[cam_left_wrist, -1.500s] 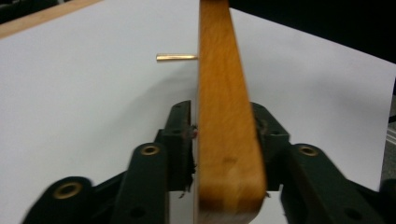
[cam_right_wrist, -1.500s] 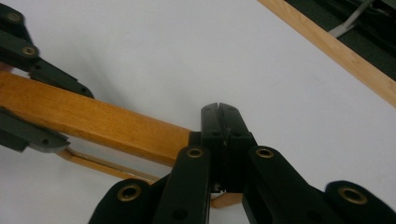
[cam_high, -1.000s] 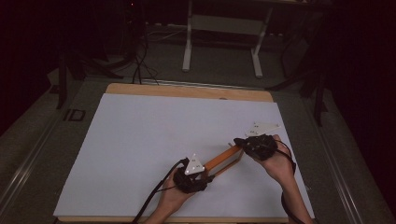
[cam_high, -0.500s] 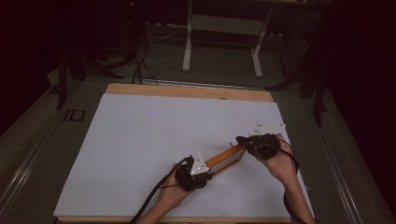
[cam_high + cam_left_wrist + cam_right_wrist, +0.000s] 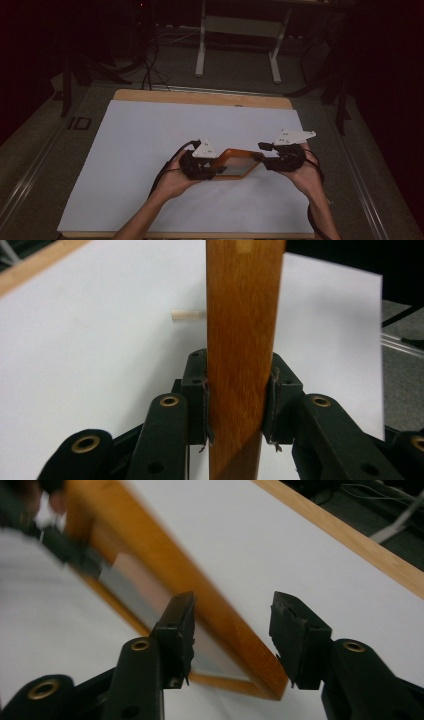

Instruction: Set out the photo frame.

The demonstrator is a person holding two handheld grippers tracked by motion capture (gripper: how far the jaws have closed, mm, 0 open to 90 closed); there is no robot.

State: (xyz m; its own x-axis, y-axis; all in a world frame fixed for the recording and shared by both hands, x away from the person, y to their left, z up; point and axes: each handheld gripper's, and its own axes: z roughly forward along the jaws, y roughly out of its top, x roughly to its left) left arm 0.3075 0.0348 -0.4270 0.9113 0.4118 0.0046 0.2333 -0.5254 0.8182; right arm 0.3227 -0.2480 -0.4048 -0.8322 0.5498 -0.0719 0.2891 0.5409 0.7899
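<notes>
The frame [image 5: 234, 163], an orange wooden one with a pane in it, was held above the white sheet [image 5: 150, 145] near the front right of the table, tilted up between the two grippers.

The left gripper [image 5: 212, 169] was clamped on the frame's left rail, its pads [image 5: 206, 405] pressed flat against both faces of the wood, as seen in the left gripper view. Since only that one rail was gripped, the frame could be judged likely to swing or slip down through the pads, and a corner might be knocked on the table. A small dowel [image 5: 187, 315] lay on the sheet beyond; it could be struck or rolled away if the frame dropped.

The left hand [image 5: 175, 177] was reached in from the near edge, wrist turned inward, gripper pointed right.

The right gripper [image 5: 232, 625] had just been opened; its jaws stood apart with the frame's corner between them but not pressed. A careless withdrawal might catch that corner and twist the frame. The right hand [image 5: 305, 172] was held level, gripper pointed left.
</notes>
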